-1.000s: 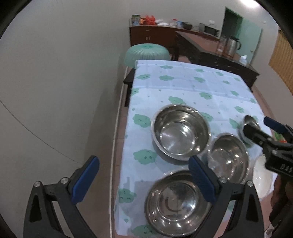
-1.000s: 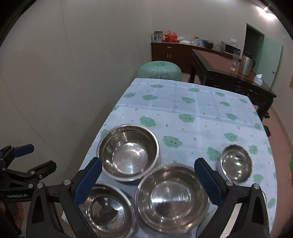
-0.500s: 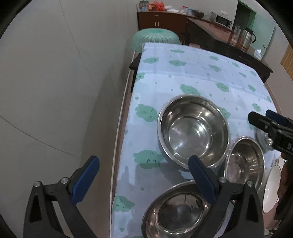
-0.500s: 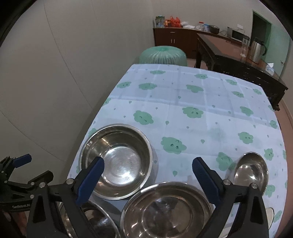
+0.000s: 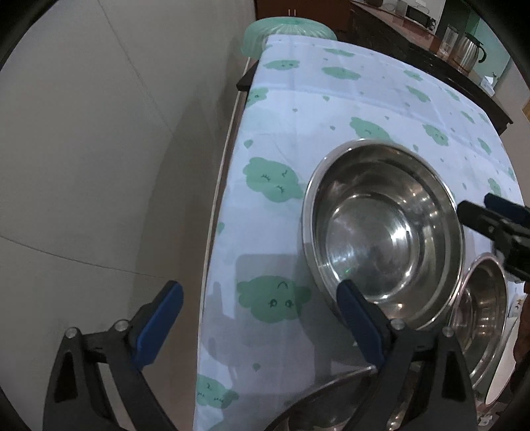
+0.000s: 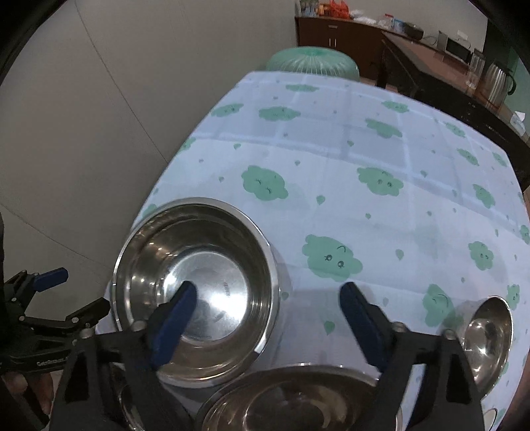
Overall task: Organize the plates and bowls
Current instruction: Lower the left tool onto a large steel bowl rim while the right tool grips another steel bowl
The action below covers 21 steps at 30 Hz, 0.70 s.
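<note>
A large steel bowl [image 5: 384, 232] stands on the cloud-print tablecloth [image 5: 298, 126]; it also shows in the right wrist view [image 6: 198, 285]. A medium steel bowl [image 5: 483, 315] sits to its right, and another steel bowl [image 6: 298, 398] is nearest me. A small steel bowl [image 6: 488, 335] lies at the right, and a white plate [image 5: 497, 381] shows at the edge. My left gripper [image 5: 258, 325] is open and empty over the table's left edge. My right gripper [image 6: 265, 325] is open and empty over the large bowl's right rim.
A grey wall [image 5: 99, 132] runs close along the table's left side. A green stool [image 6: 313, 61] stands past the far end. A dark wooden table [image 6: 447, 66] with a kettle [image 6: 498, 81] and a sideboard [image 6: 334, 30] stand behind.
Both grippers have moved forward and lower toward the large bowl, which now looms bigger. Both stay open and empty.
</note>
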Each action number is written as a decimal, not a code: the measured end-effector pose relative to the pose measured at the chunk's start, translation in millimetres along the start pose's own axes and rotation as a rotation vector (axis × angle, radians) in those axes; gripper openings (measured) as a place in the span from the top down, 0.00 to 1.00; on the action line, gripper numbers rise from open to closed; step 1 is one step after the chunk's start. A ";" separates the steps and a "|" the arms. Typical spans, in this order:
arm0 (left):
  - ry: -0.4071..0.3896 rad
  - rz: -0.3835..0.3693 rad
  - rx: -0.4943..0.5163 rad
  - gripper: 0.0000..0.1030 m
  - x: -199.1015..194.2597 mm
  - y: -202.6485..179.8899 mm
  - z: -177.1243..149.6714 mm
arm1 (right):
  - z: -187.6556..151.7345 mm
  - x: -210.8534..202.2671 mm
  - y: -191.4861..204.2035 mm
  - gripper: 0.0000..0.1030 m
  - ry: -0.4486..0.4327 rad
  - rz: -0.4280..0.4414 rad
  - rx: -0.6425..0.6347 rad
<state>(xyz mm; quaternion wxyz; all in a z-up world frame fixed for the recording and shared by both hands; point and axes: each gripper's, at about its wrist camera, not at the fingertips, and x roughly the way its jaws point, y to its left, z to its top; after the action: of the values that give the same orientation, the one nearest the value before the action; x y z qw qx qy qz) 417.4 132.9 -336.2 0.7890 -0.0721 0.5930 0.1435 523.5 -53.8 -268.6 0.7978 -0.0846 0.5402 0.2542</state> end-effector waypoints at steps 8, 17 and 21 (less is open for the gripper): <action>0.038 -0.016 -0.015 0.17 17.2 -0.6 6.2 | 1.4 22.5 -6.7 0.18 0.049 -0.001 0.009; 0.057 -0.017 -0.014 0.19 29.4 -3.4 7.2 | 1.0 41.9 -5.2 0.44 0.104 0.038 -0.004; 0.068 -0.033 -0.013 0.30 32.9 -7.5 7.9 | 0.4 46.5 -4.6 0.50 0.121 0.047 -0.006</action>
<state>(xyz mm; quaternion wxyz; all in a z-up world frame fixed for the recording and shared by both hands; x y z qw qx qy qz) 435.4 132.7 -365.9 0.7703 -0.0917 0.6172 0.1317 539.5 -43.0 -311.1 0.7572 -0.0892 0.5886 0.2689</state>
